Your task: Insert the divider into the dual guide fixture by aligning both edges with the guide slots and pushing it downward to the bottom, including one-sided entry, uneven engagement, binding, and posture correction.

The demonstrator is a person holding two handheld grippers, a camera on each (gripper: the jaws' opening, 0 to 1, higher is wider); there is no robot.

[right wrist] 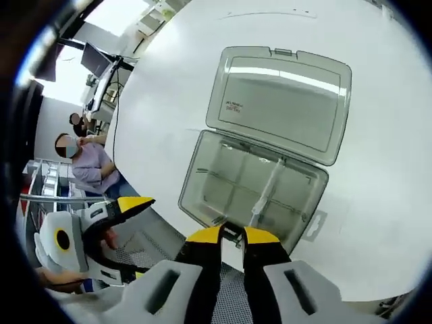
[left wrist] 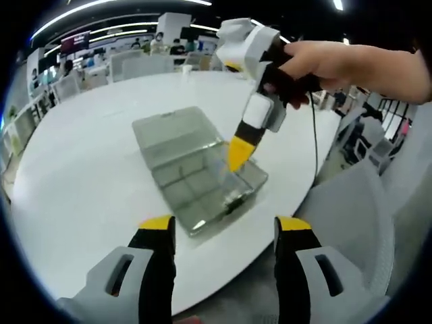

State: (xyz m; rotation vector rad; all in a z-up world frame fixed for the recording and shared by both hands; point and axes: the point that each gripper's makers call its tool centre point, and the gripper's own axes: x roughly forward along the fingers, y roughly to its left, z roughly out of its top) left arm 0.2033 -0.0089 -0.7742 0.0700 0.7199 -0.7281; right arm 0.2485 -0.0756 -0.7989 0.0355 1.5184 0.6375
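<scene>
a: the right claw (right wrist: 231,237) has its yellow tips pressed nearly together at the near rim of the clear compartment box (right wrist: 253,192). something small and dark sits just ahead of the tips, but i can't tell if it's pinched.

b: so closed on the divider?

a: closed or almost, yes. whether it actually grips the divider (right wrist: 266,196) i can't say. the divider is a clear strip inside the tray, running from near the tips away toward the hinge side, where the open lid (right wrist: 280,104) lies flat on the white counter (right wrist: 378,202).

b: and the other one?

a: the left claw (left wrist: 225,233) is spread wide, holding nothing, back off the counter edge (left wrist: 81,196) and well apart from the box (left wrist: 196,172). in its view the right claw (left wrist: 239,152) comes down steeply from a person's hand (left wrist: 324,64) into the tray's right part.

b: so the right is the nearer.

a: by far. the strip's long axis lies almost straight ahead of the right claw. i'd judge any push has to go down along both end slots evenly, or it binds.
</scene>
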